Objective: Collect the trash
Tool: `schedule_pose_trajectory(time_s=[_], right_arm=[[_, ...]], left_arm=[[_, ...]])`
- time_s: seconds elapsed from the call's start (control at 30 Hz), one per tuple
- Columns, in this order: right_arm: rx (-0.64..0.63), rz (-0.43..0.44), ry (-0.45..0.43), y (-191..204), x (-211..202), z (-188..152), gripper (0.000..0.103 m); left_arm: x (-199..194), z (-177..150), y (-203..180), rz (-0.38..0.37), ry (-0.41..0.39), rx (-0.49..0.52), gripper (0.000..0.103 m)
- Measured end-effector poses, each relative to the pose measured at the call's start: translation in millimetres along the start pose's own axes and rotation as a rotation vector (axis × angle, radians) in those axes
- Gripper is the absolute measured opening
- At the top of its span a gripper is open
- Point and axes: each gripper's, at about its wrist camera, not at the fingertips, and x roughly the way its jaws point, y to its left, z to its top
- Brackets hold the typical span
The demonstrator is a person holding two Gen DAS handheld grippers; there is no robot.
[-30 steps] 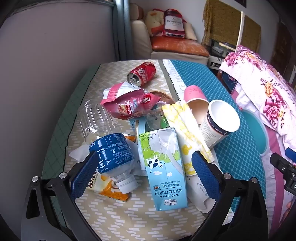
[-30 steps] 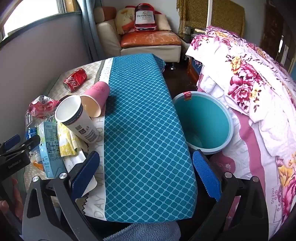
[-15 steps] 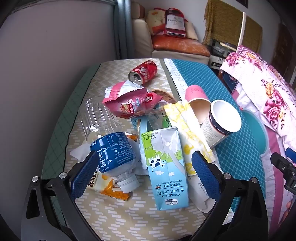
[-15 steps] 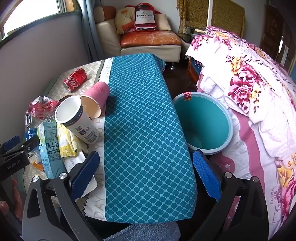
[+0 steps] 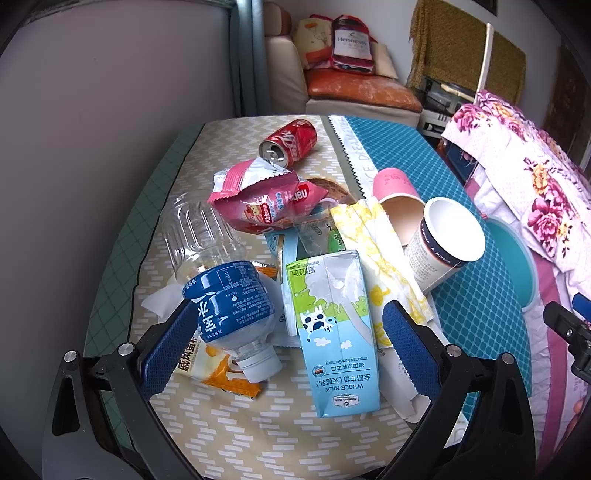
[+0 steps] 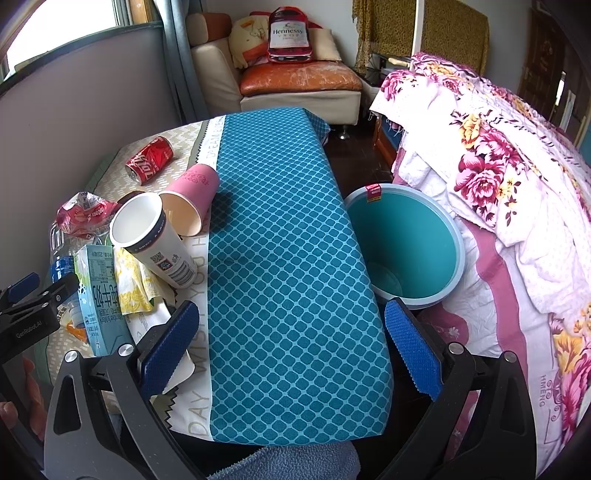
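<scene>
between splayed left hand-held gripper pads, glossy milk carton, crinkly clear plastic bottle

Small room, daylight from window at upper left, above curved grey partition. Grey pole stands beside partition. Cream sofa with worn orange seat cushion against far wall; bottle-shaped red pillow and pale cushions lean on backrest. Mustard patterned curtain at far right. Dark wooden floor between sofa and bed. Floral pink-and-white bedding piled at right.
</scene>
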Motion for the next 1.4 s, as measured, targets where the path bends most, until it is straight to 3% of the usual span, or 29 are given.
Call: schedule_pose_trajectory(time_s=[1.4], right_arm=[[-0.027,-0.023,0.036,11,2,0,0.097]], left_arm=[[-12,-4,19,-0.03,-0.002,-0.052,0.1]])
